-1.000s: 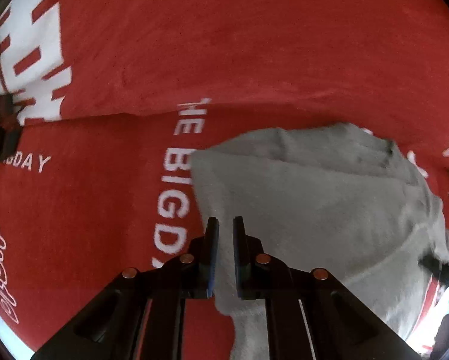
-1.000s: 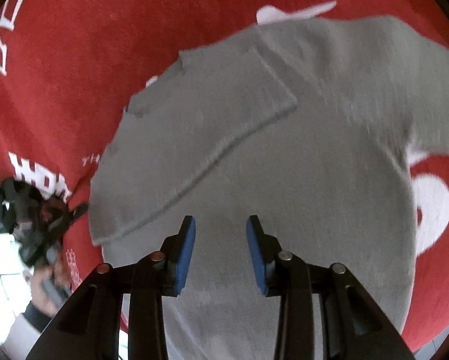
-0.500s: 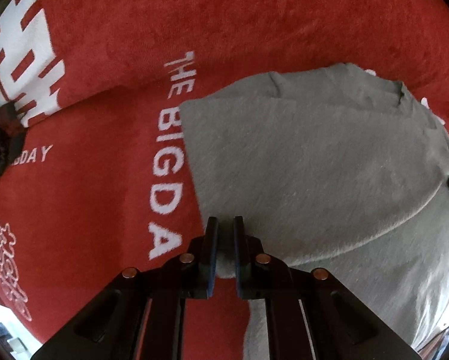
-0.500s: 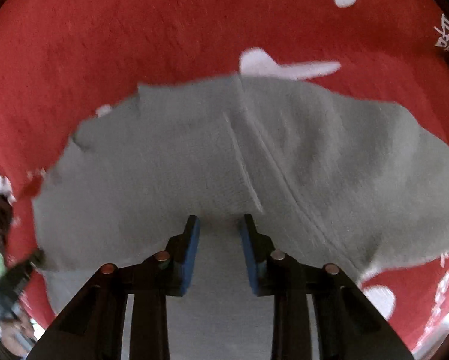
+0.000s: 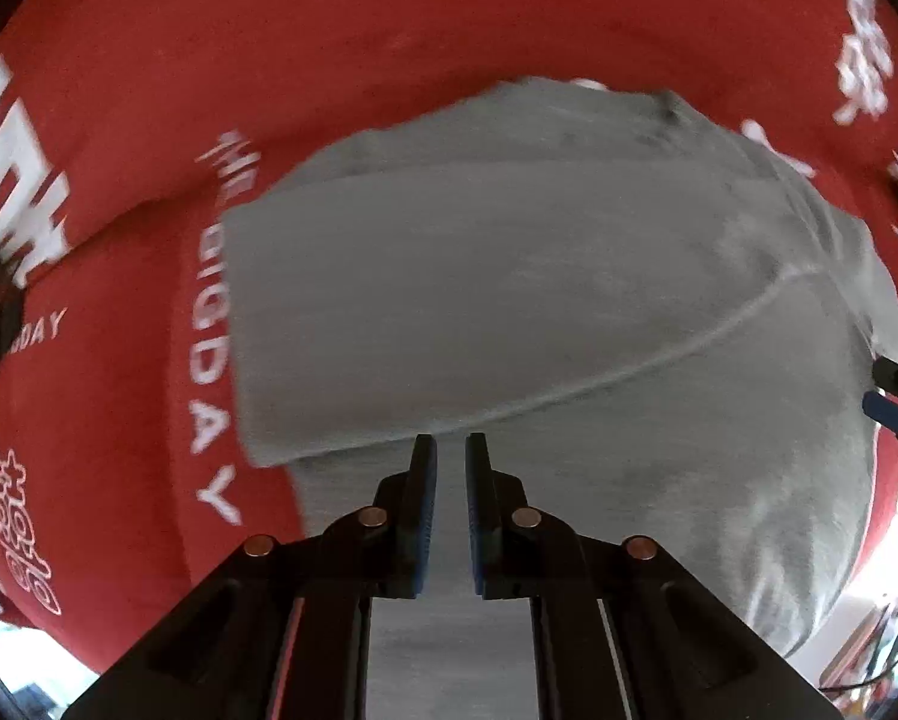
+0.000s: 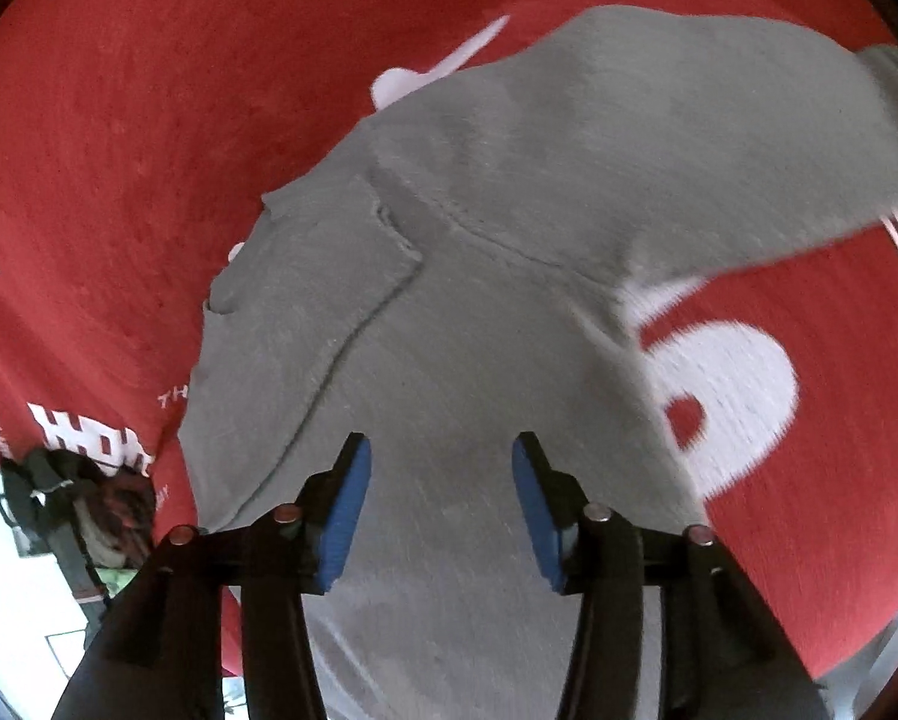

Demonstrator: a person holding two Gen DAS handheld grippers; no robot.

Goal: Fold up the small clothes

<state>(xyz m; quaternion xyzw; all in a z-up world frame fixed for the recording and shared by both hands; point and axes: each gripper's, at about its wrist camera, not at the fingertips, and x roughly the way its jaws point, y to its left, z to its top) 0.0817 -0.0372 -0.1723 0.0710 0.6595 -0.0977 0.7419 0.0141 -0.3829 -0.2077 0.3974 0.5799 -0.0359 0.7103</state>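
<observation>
Grey clothing, a small knitted garment, lies spread on a red cloth with white printed letters, and it fills the middle of both wrist views. In the left wrist view, nearest to the camera, the left gripper points down at the garment; its two dark jaws stand almost together with only a thin slit between them, so it is closed, and nothing is caught between them, because the grey fabric lies flat below the tips. Just beyond these tips a folded flap of the garment ends in a straight edge, and a curved seam runs from there to the right. On the left of the garment the white letters run along the red cloth, just beside the grey edge. At the far right edge of this view a small part of the right gripper shows, at the garment's right border. In the right wrist view the blue pads of that gripper stand well apart and its jaws are opening; the garment lies under them, but the pads do not press on it. Farther away one sleeve reaches to the far right over the cloth. At the near left, beyond the cloth's edge, sits a dark blurred object that I cannot identify.
</observation>
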